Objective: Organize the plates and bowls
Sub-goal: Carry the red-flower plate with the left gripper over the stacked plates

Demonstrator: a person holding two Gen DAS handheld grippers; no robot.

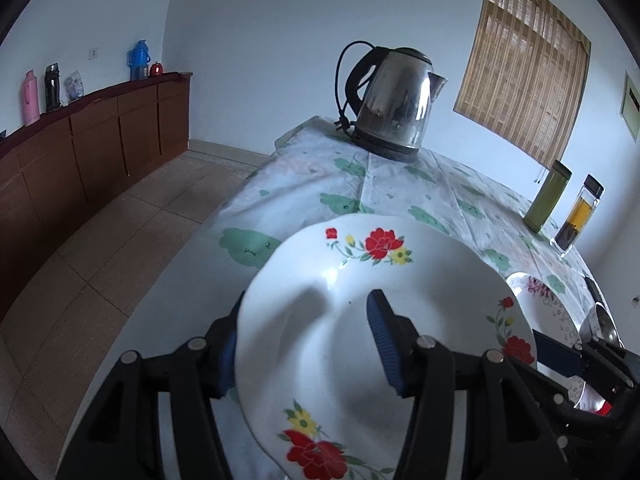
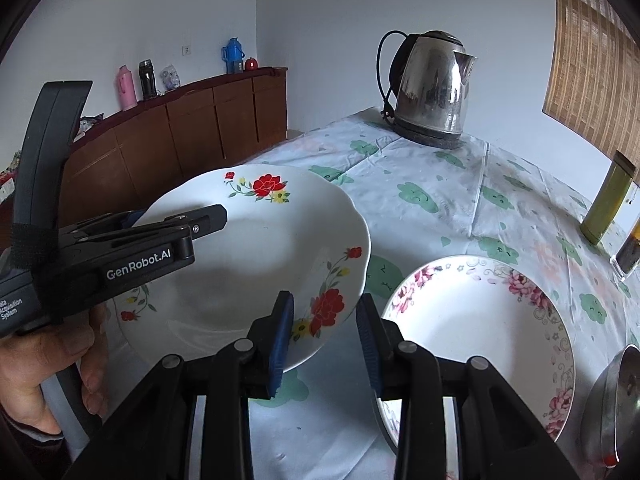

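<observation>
Clamped in the left gripper [image 1: 304,344], a red-flowered plate [image 1: 360,300] hangs tilted above the table [image 1: 304,184]. Right gripper [image 2: 324,336] hovers parted, gripping nothing, beside a pink-flowered plate [image 2: 480,320].

Looks like a home dining room: desk [image 2: 460,208] under a cloud-print cloth, steel electric kettle [image 2: 434,88] toward twelve o'clock, flowered plates [image 2: 256,248] close in. Long wooden sideboard [image 2: 192,128] along the wall at ten o'clock, carrying vacuum flasks [image 2: 127,88]. Tiled floor [image 1: 132,216], bamboo window blind [image 1: 524,80] at two o'clock.

White plate [image 2: 240,248], red flowers
</observation>
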